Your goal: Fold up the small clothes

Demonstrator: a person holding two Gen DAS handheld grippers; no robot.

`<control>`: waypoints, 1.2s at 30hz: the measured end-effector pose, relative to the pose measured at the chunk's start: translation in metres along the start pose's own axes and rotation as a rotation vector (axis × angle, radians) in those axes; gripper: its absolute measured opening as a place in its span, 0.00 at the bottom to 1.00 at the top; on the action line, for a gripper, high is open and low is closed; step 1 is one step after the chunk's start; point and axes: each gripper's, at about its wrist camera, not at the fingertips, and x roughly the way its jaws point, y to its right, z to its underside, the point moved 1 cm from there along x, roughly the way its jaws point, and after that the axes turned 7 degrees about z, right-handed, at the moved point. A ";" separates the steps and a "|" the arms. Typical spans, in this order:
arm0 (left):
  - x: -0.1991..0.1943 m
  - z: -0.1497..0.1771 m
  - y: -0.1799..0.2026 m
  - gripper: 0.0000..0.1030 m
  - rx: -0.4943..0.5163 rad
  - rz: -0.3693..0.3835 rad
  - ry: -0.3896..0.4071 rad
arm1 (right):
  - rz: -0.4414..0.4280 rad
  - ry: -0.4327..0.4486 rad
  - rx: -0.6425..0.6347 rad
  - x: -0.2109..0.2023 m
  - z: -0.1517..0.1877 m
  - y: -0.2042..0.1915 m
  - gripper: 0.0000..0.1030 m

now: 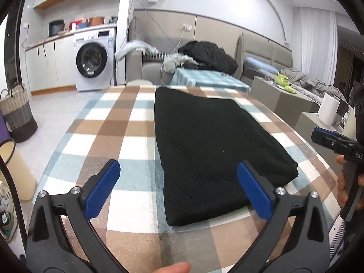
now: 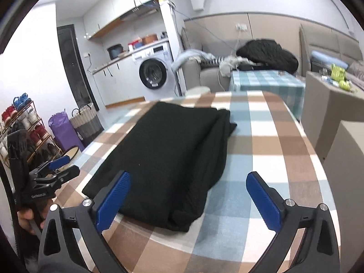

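A black knit garment (image 1: 209, 145) lies folded into a long rectangle on the checked tablecloth (image 1: 127, 141); it also shows in the right wrist view (image 2: 173, 157). My left gripper (image 1: 178, 188) is open and empty, hovering over the garment's near left corner. My right gripper (image 2: 187, 195) is open and empty, above the garment's near right end. Each gripper shows in the other's view: the right one at the right edge (image 1: 329, 140), the left one at the left edge (image 2: 60, 166).
Beyond the table stand a washing machine (image 1: 95, 59), a sofa with a black coat (image 1: 209, 56) and a smaller checked table (image 1: 209, 79). A woven basket (image 1: 17, 113) and a bin (image 1: 13, 170) are on the floor left. A shoe rack (image 2: 25, 127) stands left.
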 end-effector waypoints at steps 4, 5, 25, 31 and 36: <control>-0.001 0.006 0.002 0.99 0.025 -0.040 0.012 | 0.008 0.034 -0.058 0.003 0.006 -0.009 1.00; 0.000 0.007 0.002 0.99 0.022 -0.044 0.017 | -0.004 0.043 -0.062 0.003 0.007 -0.011 1.00; -0.002 0.008 -0.005 0.99 0.000 -0.035 0.063 | -0.046 0.163 -0.089 -0.001 0.030 -0.025 1.00; -0.003 0.008 -0.003 0.99 -0.006 -0.031 0.066 | -0.064 0.175 -0.093 -0.004 0.030 -0.026 1.00; -0.002 0.008 -0.003 0.99 -0.004 -0.025 0.067 | -0.060 0.175 -0.094 -0.004 0.029 -0.026 1.00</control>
